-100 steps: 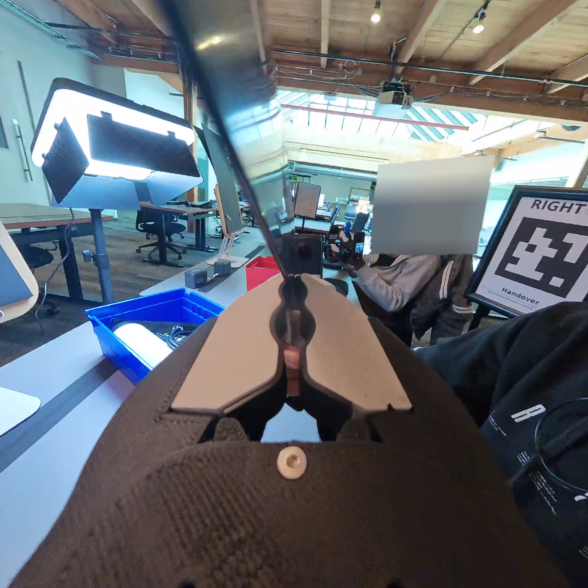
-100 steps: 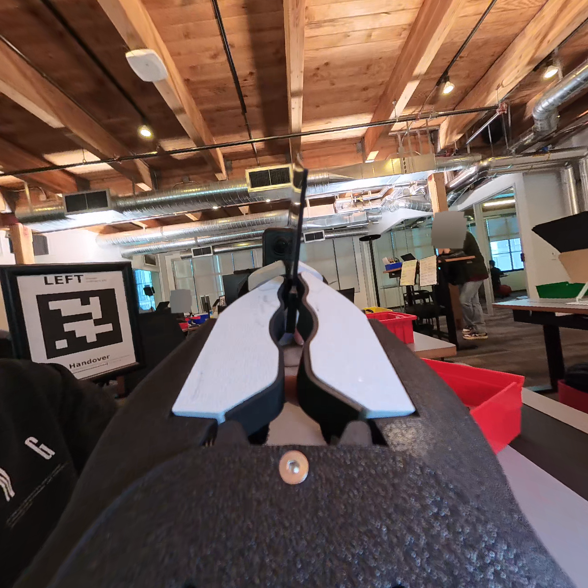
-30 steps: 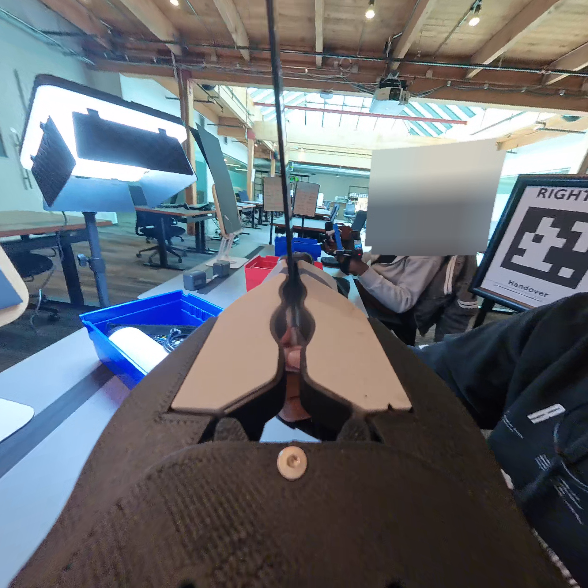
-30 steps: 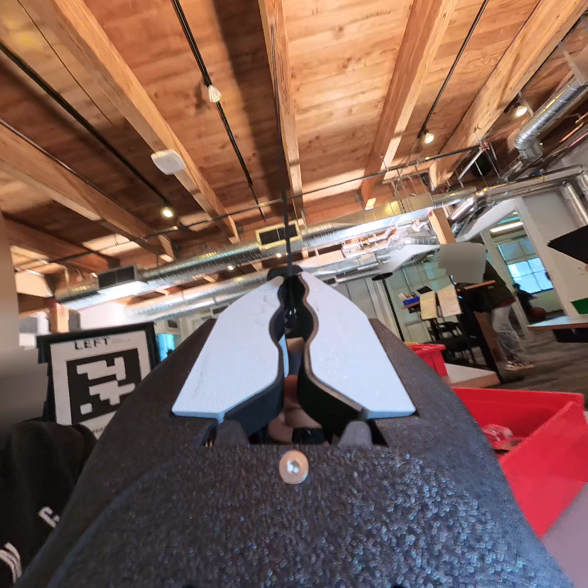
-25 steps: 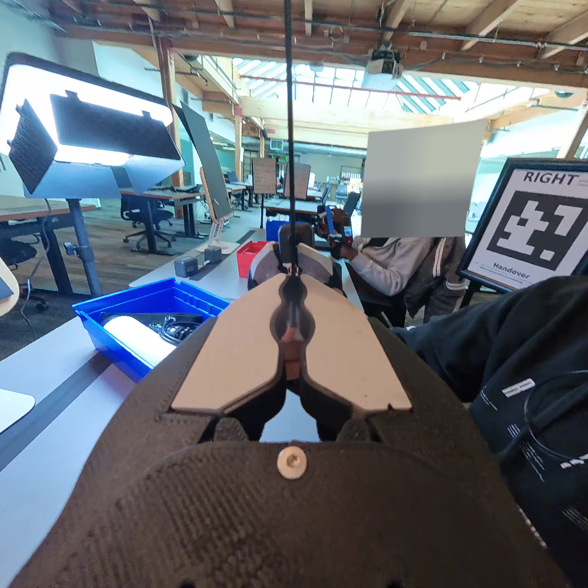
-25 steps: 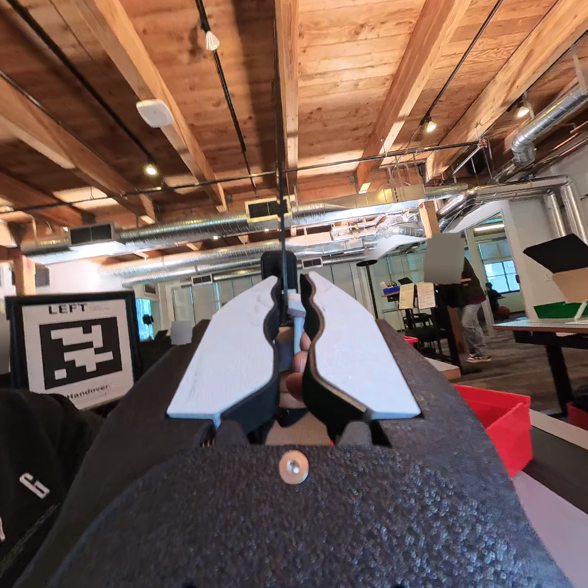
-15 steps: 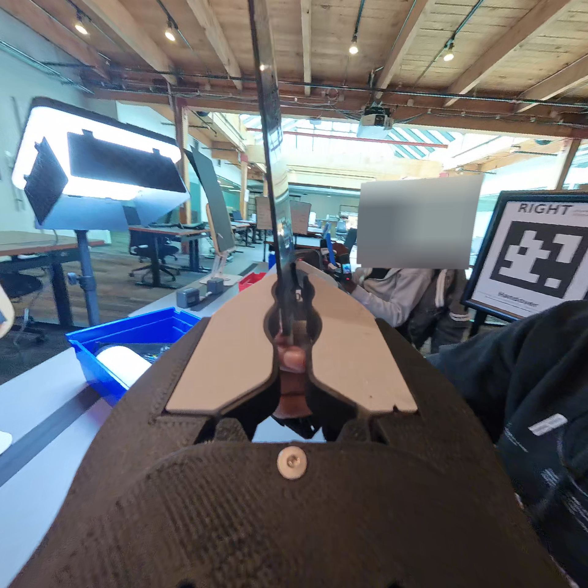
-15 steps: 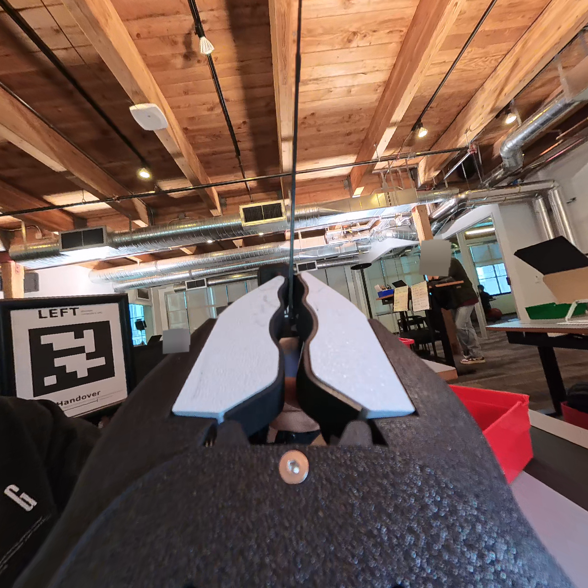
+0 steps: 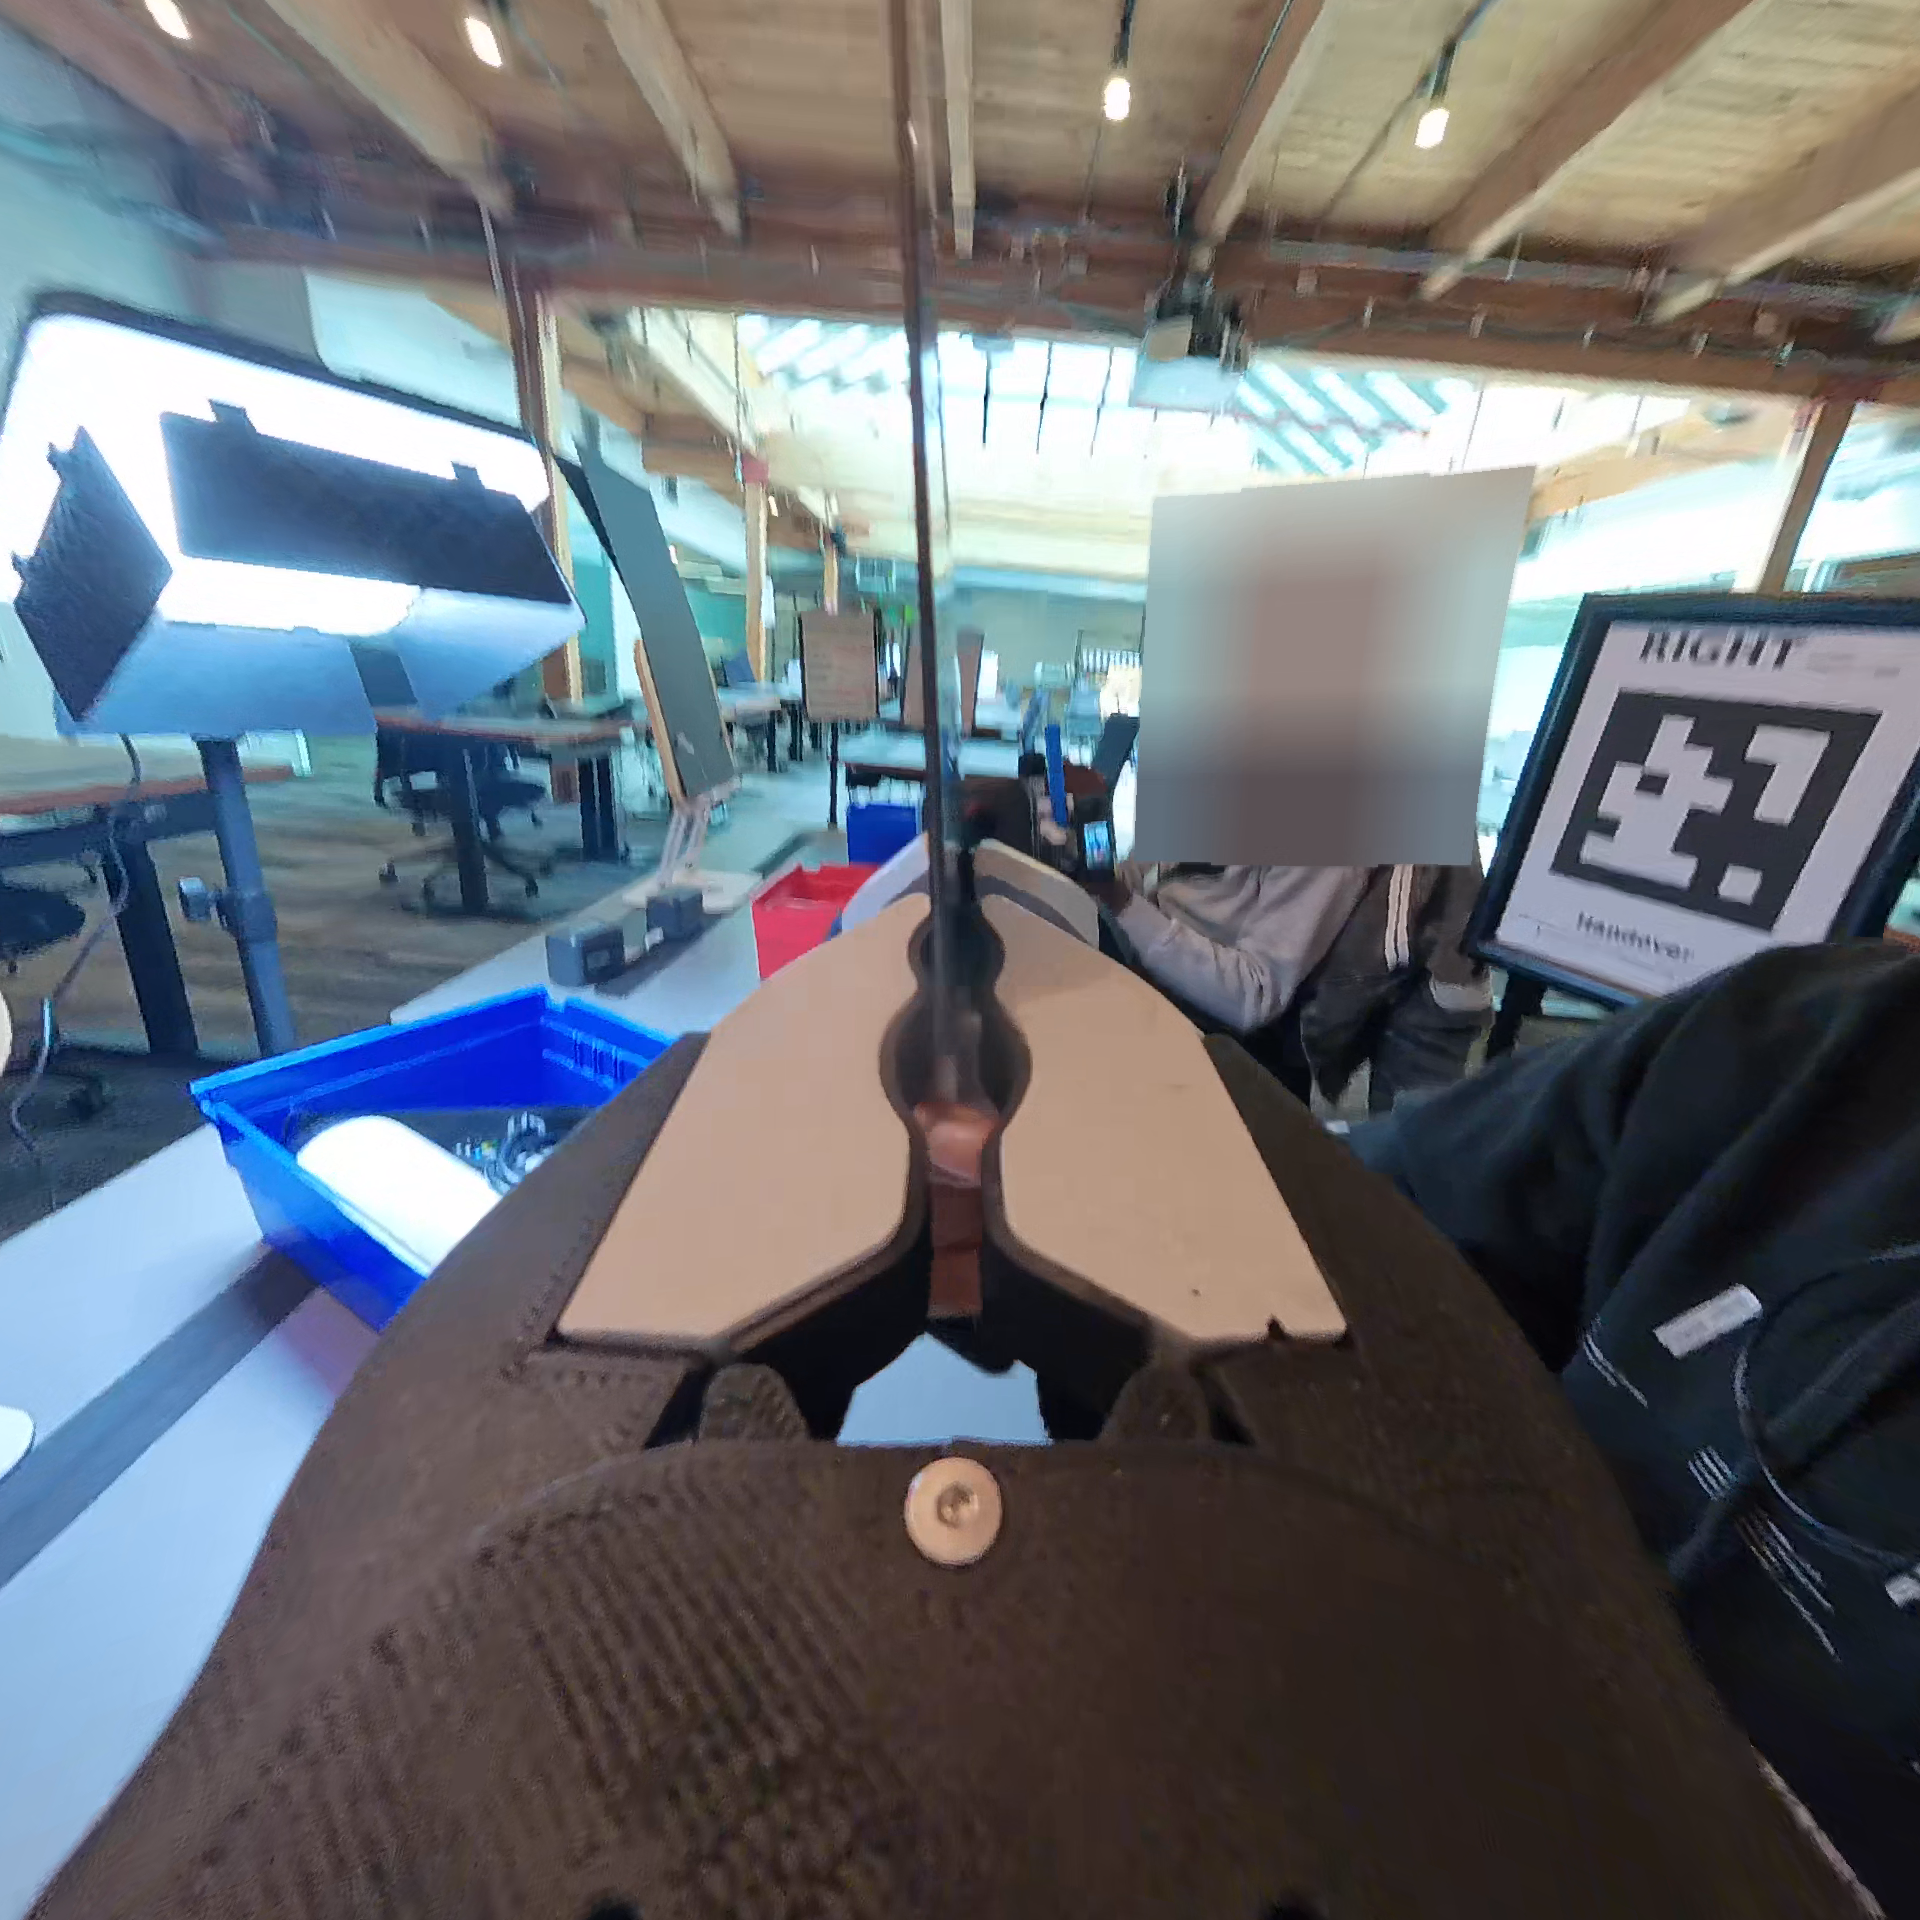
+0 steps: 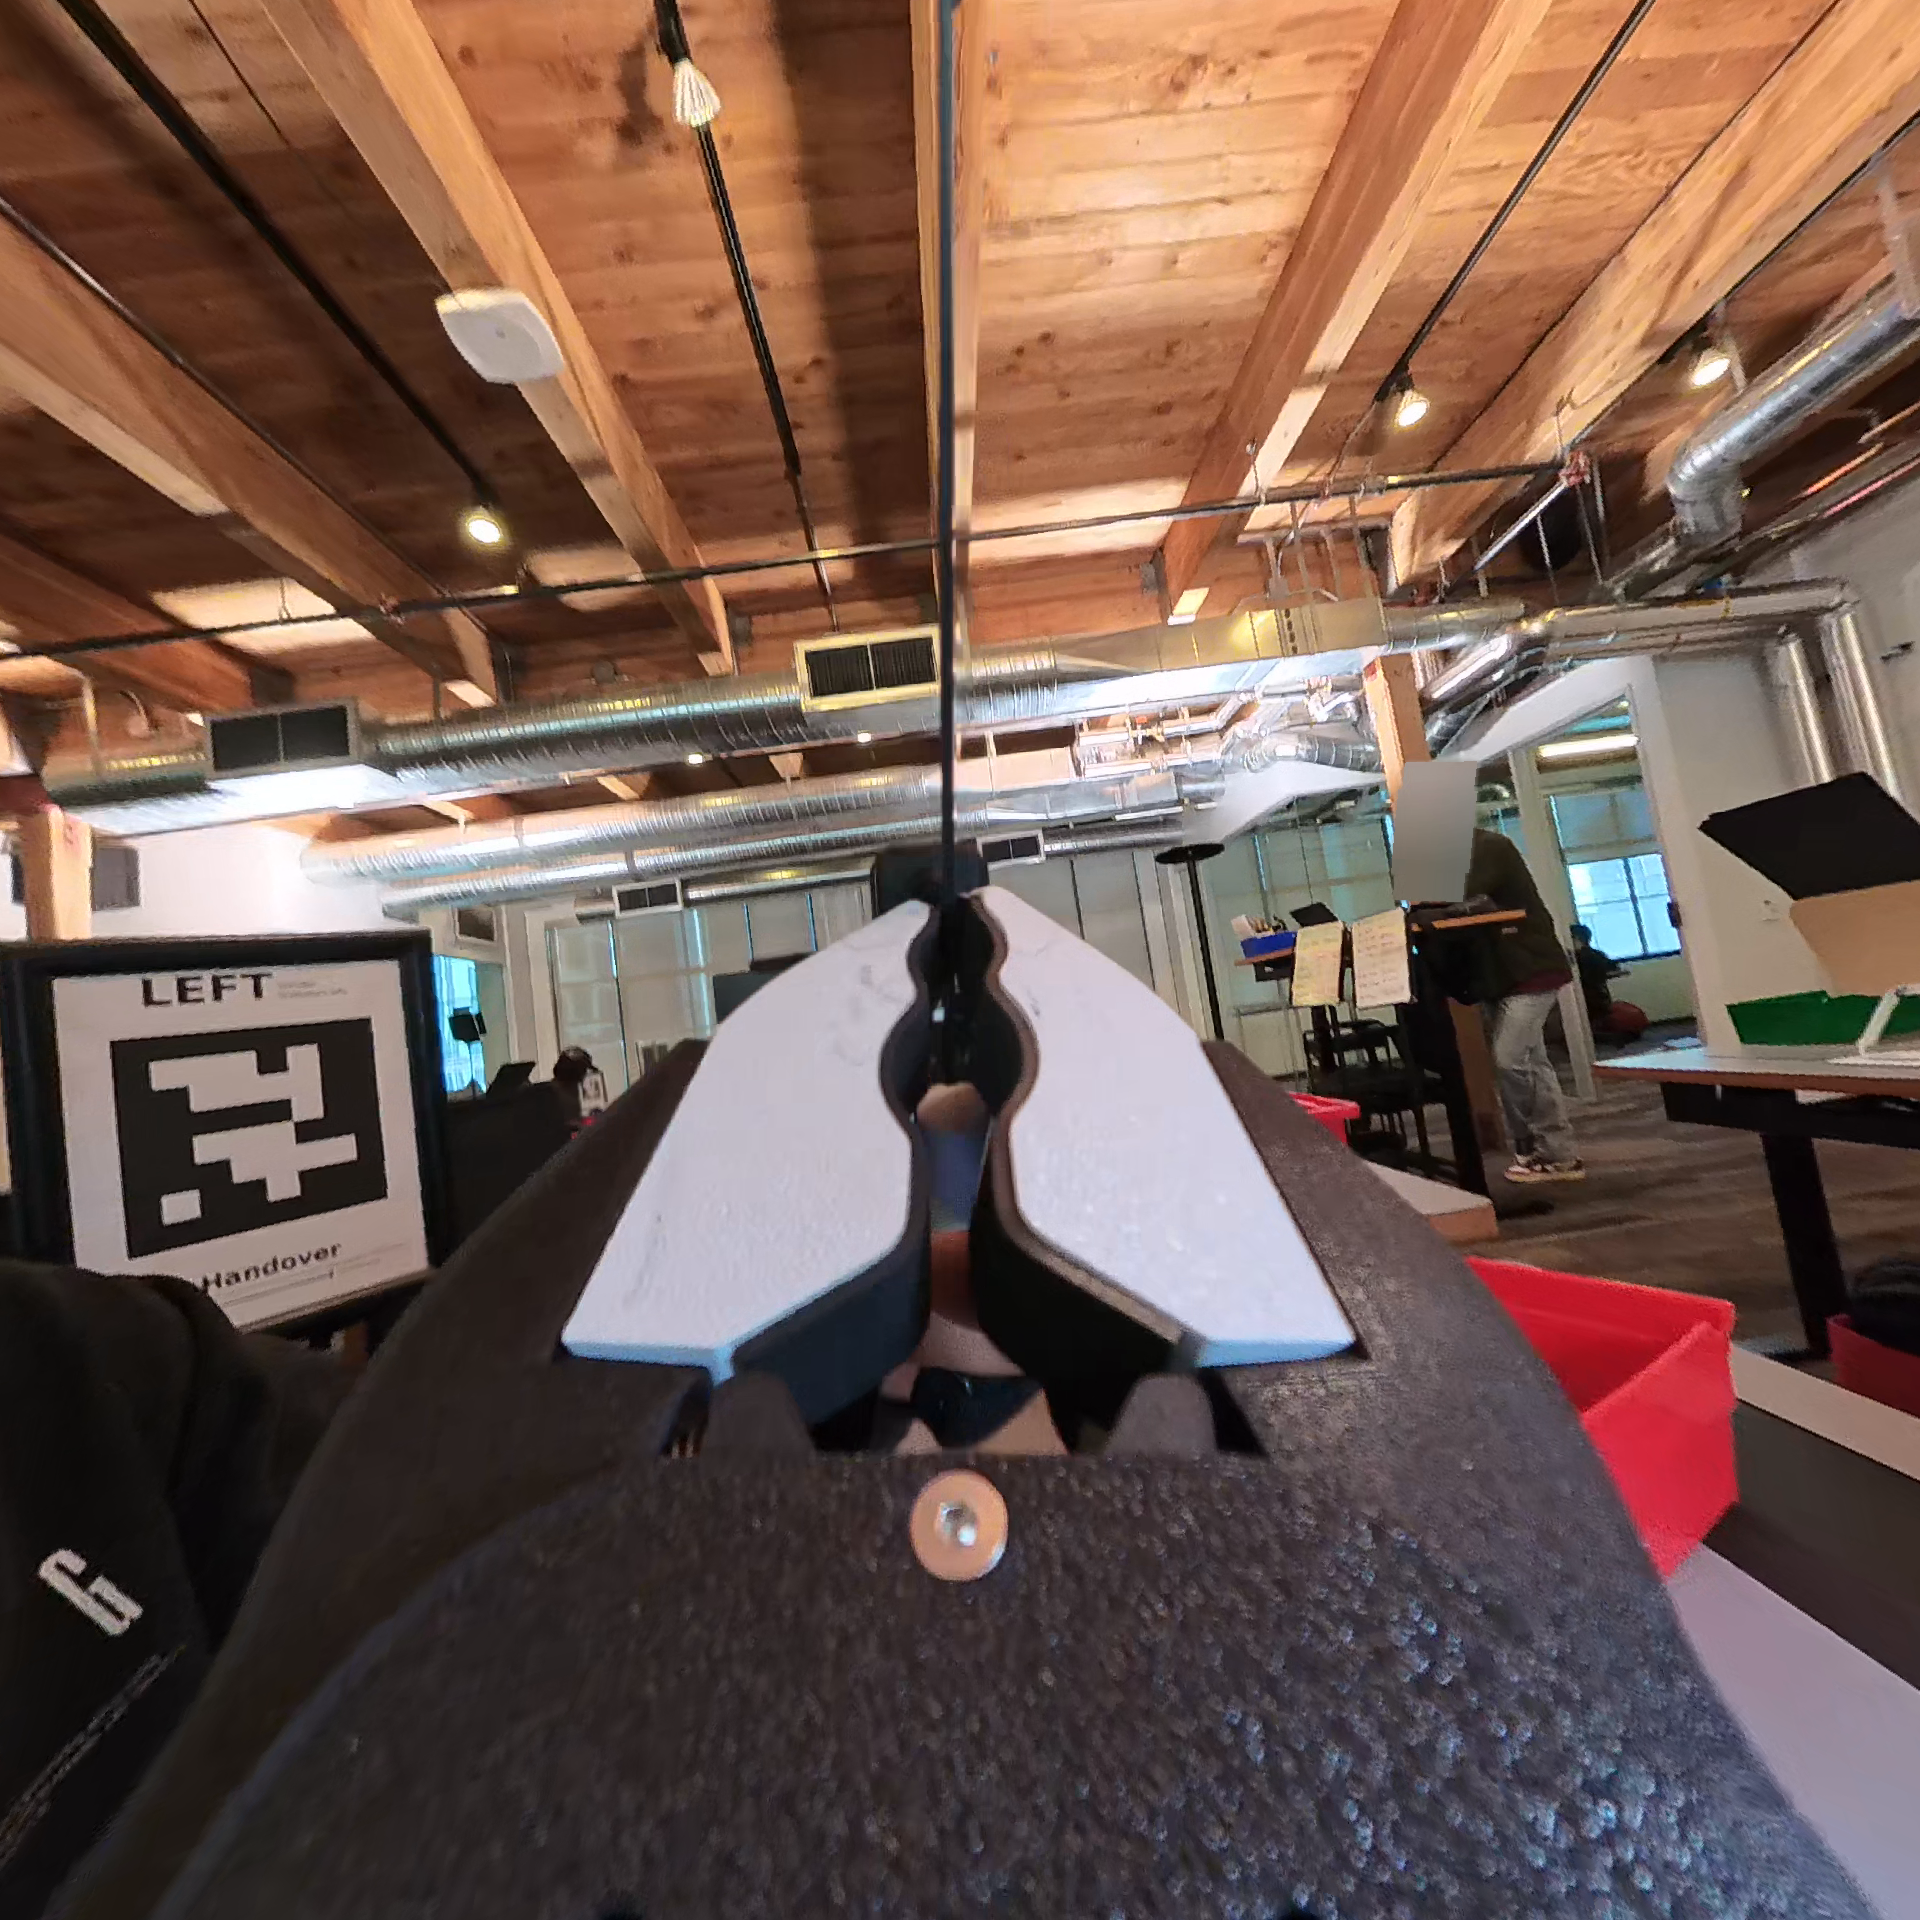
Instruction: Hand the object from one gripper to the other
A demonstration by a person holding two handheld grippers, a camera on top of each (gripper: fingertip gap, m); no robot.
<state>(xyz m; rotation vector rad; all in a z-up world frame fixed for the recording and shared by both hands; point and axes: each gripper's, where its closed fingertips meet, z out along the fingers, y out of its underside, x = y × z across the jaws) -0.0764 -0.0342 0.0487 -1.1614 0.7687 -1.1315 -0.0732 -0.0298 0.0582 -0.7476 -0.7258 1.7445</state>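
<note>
A thin, dark, glossy flat sheet [image 9: 920, 416] stands upright and edge-on, running from my fingertips up out of the frame. My left gripper [image 9: 951, 904], with tan pads, is shut on its lower end. My right gripper's pale fingers [image 9: 1044, 883] show just beyond the left tips, on the same sheet. In the right wrist view the sheet [image 10: 945, 416] is a thin black line rising to the top edge. My right gripper [image 10: 951, 904], with pale grey pads, is shut on it. The dark left gripper body [image 10: 904, 868] sits just behind.
A blue bin [image 9: 416, 1070] and a red bin [image 9: 805, 914] stand on the grey table at left. A lit light panel [image 9: 260, 561], a framed marker sign [image 9: 1714, 790] and a seated person [image 9: 1247, 935] are nearby. A red bin [image 10: 1621, 1382] sits at right. Less than 4 cm separates the two grippers' tips.
The right jaws, slightly apart 0.8 s ago, are now shut on the sheet. The sheet has turned from tilted, showing its face, to edge-on. Both grippers have shifted slightly.
</note>
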